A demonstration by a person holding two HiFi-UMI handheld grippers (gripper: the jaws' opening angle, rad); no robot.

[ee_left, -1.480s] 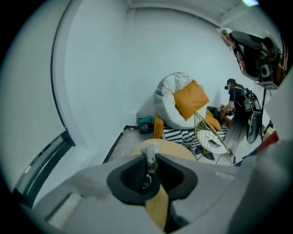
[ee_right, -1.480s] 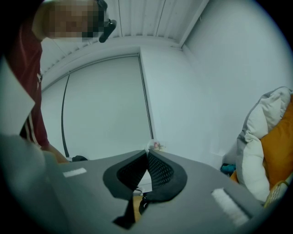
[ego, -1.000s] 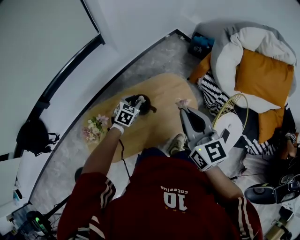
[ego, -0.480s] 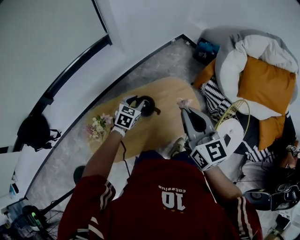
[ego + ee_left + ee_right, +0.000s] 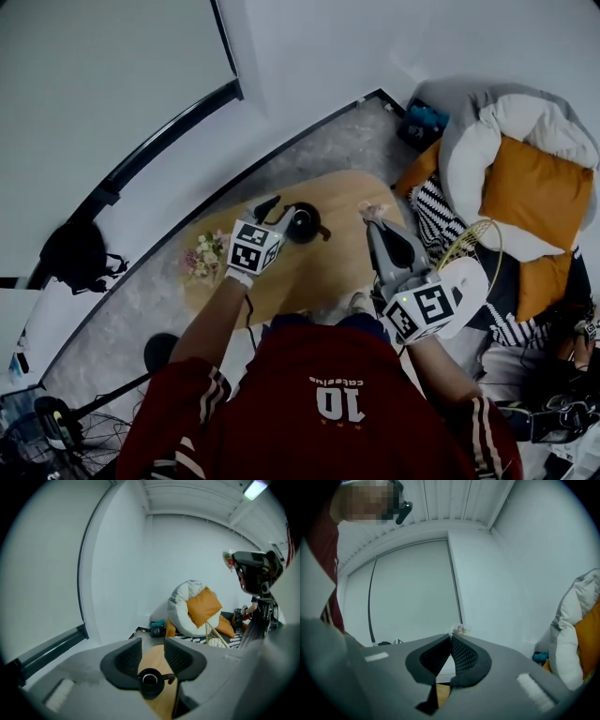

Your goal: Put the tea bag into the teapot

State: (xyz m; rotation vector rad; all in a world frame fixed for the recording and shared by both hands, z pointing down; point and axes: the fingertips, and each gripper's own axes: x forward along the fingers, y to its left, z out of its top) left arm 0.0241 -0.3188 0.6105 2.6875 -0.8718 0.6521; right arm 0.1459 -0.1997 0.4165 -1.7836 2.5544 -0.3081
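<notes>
White walls (image 5: 309,47), grey floor (image 5: 349,131), oval wooden table (image 5: 323,262), beanbag (image 5: 476,141)

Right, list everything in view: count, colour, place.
table: one, light wood, oval, floor centre
teapot: one, black, on the table
flowers: one bunch, pink and white, table's left end
tea bag: one, pinkish, at the right gripper's tip
beanbag: one, white, far right corner
cushion: one large, orange, on the beanbag
striped fabric: one, black and white, by the beanbag
wire frame: one, gold, right of the table
bag: one, black, by the left wall
left gripper: grey, jaws apart and empty, above the teapot
right gripper: grey, shut on the tea bag
jersey: red, white stripes, bottom of head view
</notes>
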